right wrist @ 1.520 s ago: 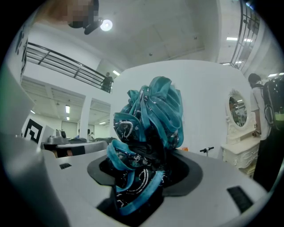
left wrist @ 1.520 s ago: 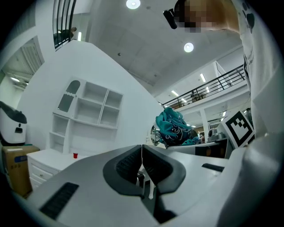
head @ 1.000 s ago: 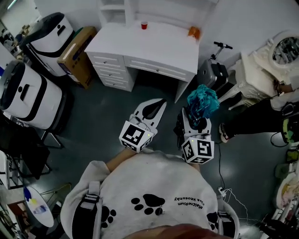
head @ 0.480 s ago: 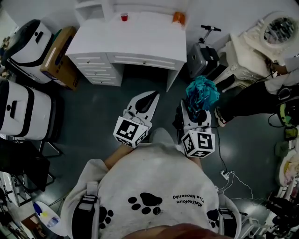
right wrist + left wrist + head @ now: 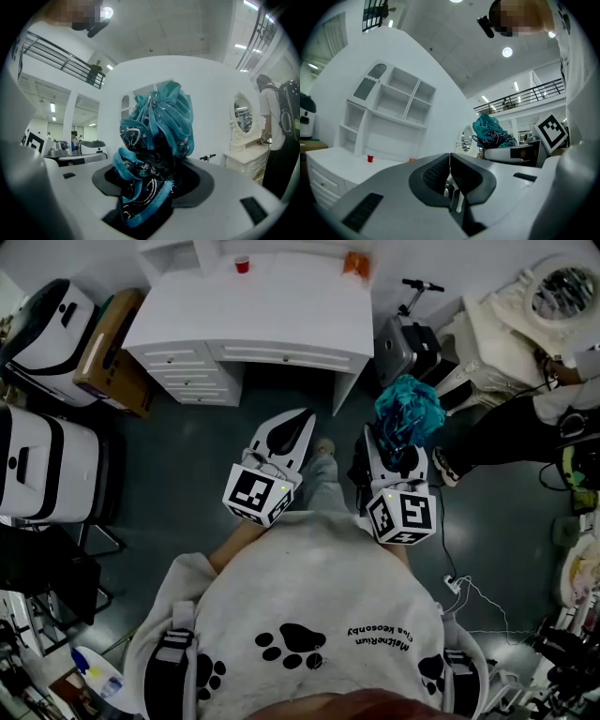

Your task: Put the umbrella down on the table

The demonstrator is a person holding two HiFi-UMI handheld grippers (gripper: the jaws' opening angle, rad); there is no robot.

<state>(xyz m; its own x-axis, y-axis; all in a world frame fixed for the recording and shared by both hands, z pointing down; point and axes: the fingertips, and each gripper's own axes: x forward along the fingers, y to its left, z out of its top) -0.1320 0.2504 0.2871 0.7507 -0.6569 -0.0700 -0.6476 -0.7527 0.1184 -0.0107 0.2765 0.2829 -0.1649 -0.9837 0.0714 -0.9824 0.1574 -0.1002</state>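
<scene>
A shoe (image 5: 325, 447) has popped in between the two grippers since before. The right gripper's (image 5: 401, 448) jaws pinch the one teal umbrella (image 5: 409, 413), well short of the tabletop (image 5: 281, 310). The left gripper's (image 5: 302, 418) jaws are pressed together, empty.

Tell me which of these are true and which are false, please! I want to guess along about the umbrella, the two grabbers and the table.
1. The right gripper holds the blue-green umbrella. True.
2. The umbrella lies on the white table. False: it sits bunched between the right gripper's jaws, out over the dark floor and away from the table.
3. The left gripper is wide open. False: its jaws are together, with nothing between them.
4. A red cup stands on the table. True, near the table's far edge.
</scene>
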